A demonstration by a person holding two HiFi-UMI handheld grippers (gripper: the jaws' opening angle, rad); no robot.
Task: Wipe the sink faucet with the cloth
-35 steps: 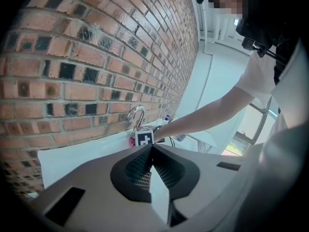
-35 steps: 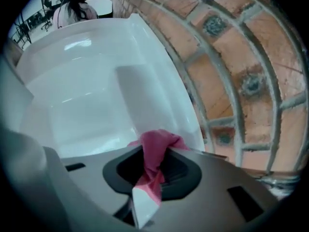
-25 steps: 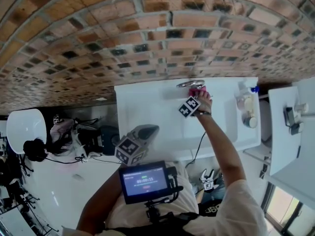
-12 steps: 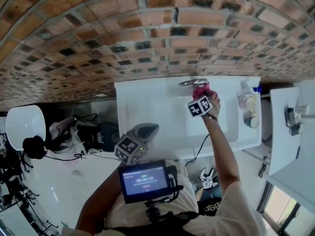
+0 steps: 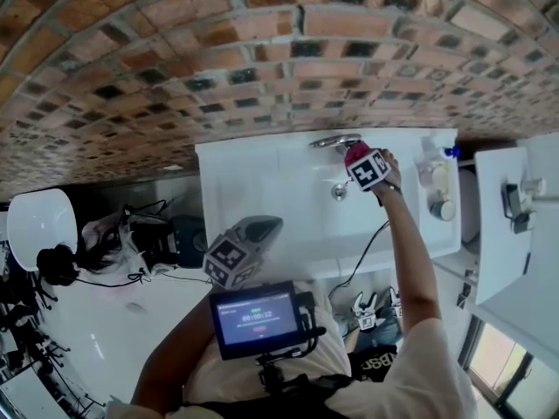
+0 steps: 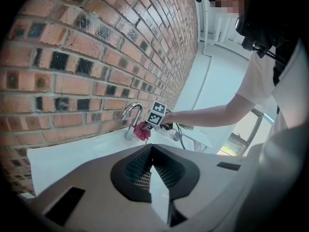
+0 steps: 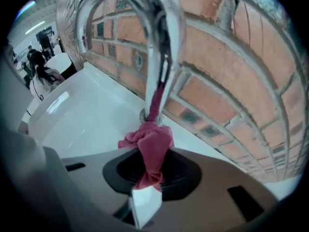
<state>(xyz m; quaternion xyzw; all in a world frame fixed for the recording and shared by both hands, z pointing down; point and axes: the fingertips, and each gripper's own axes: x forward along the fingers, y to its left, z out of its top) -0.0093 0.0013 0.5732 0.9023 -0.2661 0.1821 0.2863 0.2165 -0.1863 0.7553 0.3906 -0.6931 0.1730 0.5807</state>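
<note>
- Pink cloth [image 7: 150,146] is pinched in the right hand-held gripper [image 7: 147,180] and held against the chrome faucet [image 7: 161,57] at the centre of the right gripper view.
- Left hand-held gripper [image 6: 153,175] is kept closed on nothing, low in the head view.
- Sink [image 5: 262,182] is seen under the brick wall [image 5: 218,59].

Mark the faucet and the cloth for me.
faucet [image 7: 164,57]: right gripper view, on the curved chrome spout.
cloth [image 7: 153,146]: right gripper view, on the bunched red middle.

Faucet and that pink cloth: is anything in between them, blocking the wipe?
Nothing visible does. The right gripper holds the cloth right up at the faucet, by its lower stem, with only bare white sink around.
</note>
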